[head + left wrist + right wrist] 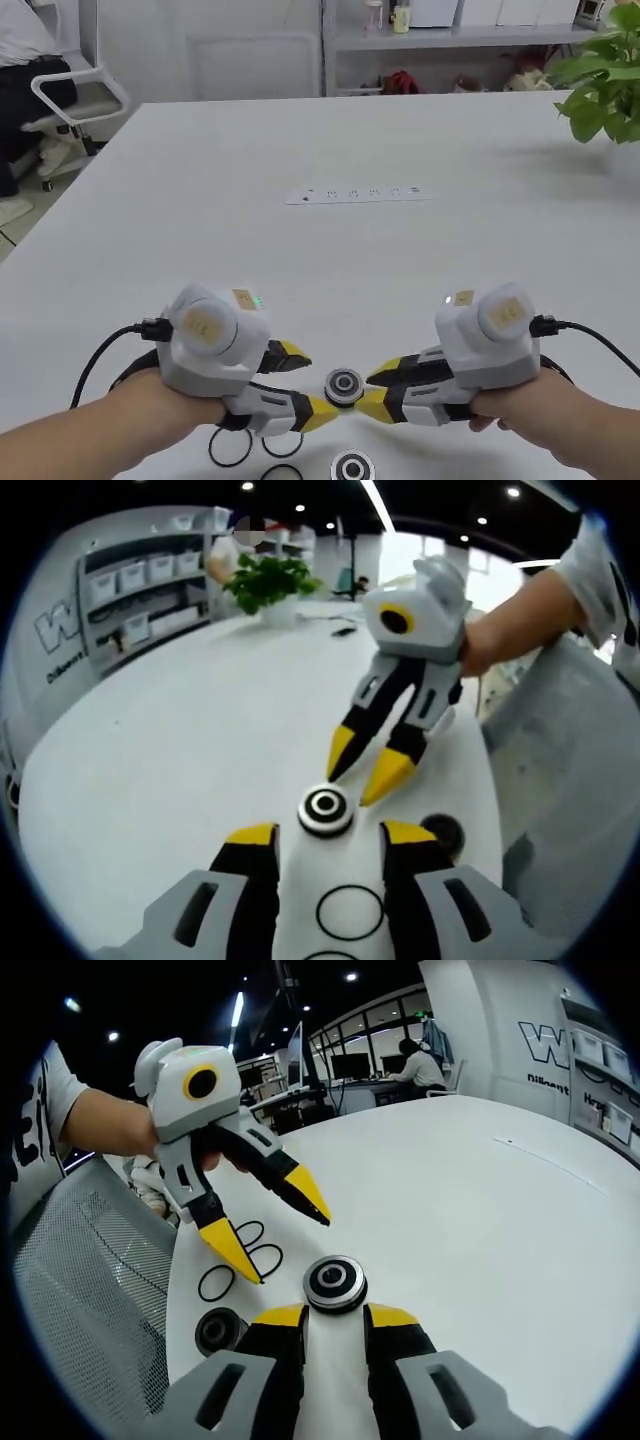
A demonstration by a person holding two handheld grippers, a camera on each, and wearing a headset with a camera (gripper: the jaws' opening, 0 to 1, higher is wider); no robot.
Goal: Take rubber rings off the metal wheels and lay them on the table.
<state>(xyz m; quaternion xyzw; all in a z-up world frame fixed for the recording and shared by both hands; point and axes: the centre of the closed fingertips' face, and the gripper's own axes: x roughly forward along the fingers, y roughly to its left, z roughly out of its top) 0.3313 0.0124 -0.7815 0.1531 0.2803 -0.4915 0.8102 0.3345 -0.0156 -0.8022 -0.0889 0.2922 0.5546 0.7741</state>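
A small metal wheel (344, 384) with a dark rubber rim lies flat on the white table (330, 250), between the tips of both grippers. My left gripper (308, 383) stands open, its yellow tips spread wide just left of the wheel. From the right, my right gripper (378, 390) points at the wheel, open by a small gap. In the left gripper view the wheel (326, 810) sits just ahead of my left gripper (328, 833), with the right gripper (365, 765) beyond it. The right gripper view has the wheel (335, 1283) just off my right gripper (336, 1317), facing the left gripper (278, 1230).
A second wheel (352, 467) lies near the front edge. Three loose black rubber rings (230, 447) lie flat by the left gripper. Socket panel (360, 193) sits mid-table, a potted plant (600, 90) at the far right. An office chair (70, 110) stands far left.
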